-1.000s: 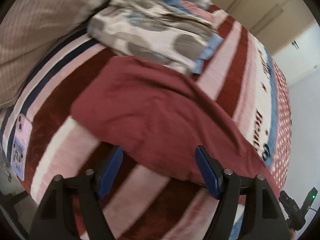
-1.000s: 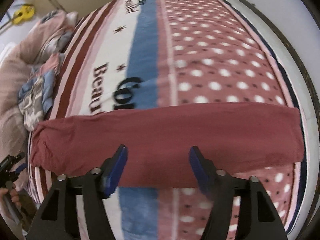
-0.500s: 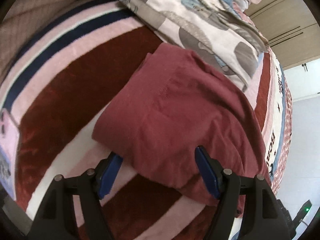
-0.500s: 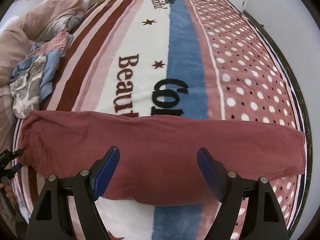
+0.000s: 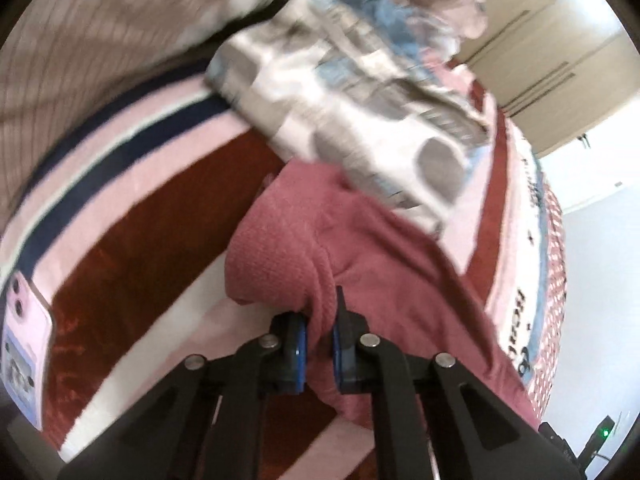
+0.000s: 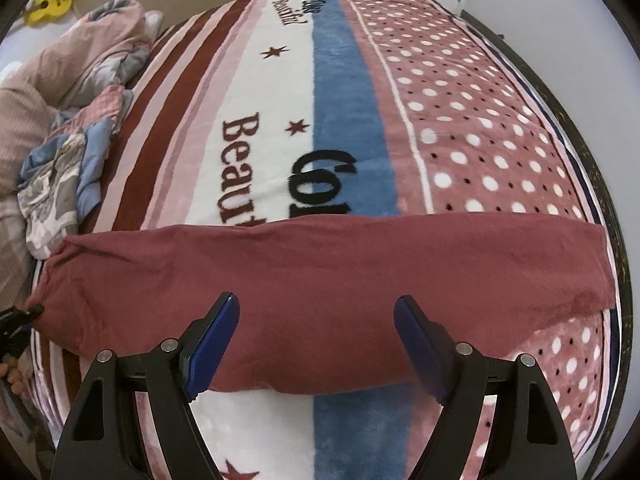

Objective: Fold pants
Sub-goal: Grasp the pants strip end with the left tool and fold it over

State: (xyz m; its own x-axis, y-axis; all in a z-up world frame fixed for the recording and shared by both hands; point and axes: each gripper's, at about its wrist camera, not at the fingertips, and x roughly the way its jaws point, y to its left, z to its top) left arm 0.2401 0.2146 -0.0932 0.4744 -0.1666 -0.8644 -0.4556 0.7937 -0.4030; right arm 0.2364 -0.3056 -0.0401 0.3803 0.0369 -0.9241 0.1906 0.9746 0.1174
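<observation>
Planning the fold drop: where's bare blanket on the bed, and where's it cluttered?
Free: the blanket's white, blue and dotted bands beyond the pants, out to the bed edge. Crowded: the pile of bedding by the pants' left end, and the phone near the bed's edge.

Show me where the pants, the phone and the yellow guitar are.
pants (image 6: 320,280), right wrist view, middle of the cloth.
phone (image 5: 24,344), left wrist view, its pink back.
yellow guitar (image 6: 48,4), right wrist view, its body.

The pants (image 6: 320,280) lay crosswise on the blanket (image 6: 460,128). A heap of clothes (image 6: 60,176) sat behind their left end, a phone (image 5: 24,344) further left.
</observation>
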